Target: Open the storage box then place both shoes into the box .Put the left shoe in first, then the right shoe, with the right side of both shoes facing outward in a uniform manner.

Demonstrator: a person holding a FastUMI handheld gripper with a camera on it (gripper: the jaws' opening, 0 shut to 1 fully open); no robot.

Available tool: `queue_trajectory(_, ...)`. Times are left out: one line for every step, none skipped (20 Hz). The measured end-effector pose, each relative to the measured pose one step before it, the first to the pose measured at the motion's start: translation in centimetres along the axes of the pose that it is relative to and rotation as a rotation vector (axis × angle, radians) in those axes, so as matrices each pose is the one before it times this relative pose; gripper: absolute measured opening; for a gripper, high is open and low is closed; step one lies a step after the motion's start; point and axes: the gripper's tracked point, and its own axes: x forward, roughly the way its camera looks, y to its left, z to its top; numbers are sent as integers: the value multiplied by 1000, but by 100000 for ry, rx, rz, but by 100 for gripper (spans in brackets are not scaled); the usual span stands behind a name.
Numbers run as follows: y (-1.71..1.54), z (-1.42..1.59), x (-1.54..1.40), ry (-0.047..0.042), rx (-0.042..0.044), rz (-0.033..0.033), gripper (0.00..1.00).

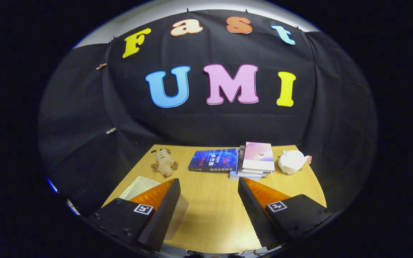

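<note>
On the light wooden table (210, 211), behind the left finger at about eight o'clock, sits a white open-topped storage box (140, 186), partly hidden by that finger. Beyond it at ten o'clock lies a small beige plush toy (164, 163). At twelve o'clock rests a dark blue book (213, 159), touching a stack of books with a pink cover (256, 160) on top. At one o'clock stands a white ceramic teapot (292, 161). The gripper (209, 190) hangs released, fingers spread wide over bare wood, holding nothing.
</note>
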Motion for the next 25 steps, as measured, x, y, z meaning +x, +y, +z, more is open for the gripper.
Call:
queue_trajectory(-1229,1154,-547,-3704,-468,624,99)
queue_trajectory(-1329,1234,-446,-3742,-227,783,98)
queue_trajectory(-1110,1185,-543,-3131,-15,1569,98)
queue_trajectory(-1548,635,341,-3230,-1318,664,98)
queue_trajectory(-1607,686,-331,-2871,-564,262,98)
queue_trajectory(-918,498,-550,-2287,1297,1652,98)
queue_trajectory(-504,279,-666,-1753,1937,1656,98)
queue_trajectory(-705,10,-589,-1424,2064,815,98)
queue_trajectory(-942,-120,-493,-1543,1137,338,98)
queue_trajectory(-911,-113,-294,-1636,-1320,-175,98)
queue_trajectory(-745,-359,-451,-202,-1787,-356,98)
queue_trajectory(-293,-330,-690,129,-1778,231,98)
queue_trajectory(-116,-553,-585,121,-1434,103,98)
queue_trajectory(-341,-468,-244,-173,-1390,-1270,98)
queue_trajectory(-500,-736,-18,677,-1068,-1600,98)
queue_trajectory(-185,-642,-36,947,-430,-1592,98)
queue_trajectory(-96,-481,-16,1062,357,-1045,98)
queue_trajectory(-82,-509,13,784,579,-1165,98)
queue_trajectory(-60,-244,-66,541,573,-988,98)
queue_trajectory(1,-64,-77,-707,616,-814,98)
queue_trajectory(193,-7,0,-1068,817,-713,98)
queue_trajectory(146,-152,-75,-496,1152,-637,98)
queue_trajectory(171,-268,12,102,898,-716,98)
queue_trajectory(61,-327,-49,240,583,-620,98)
queue_trajectory(66,-91,62,-229,238,-865,98)
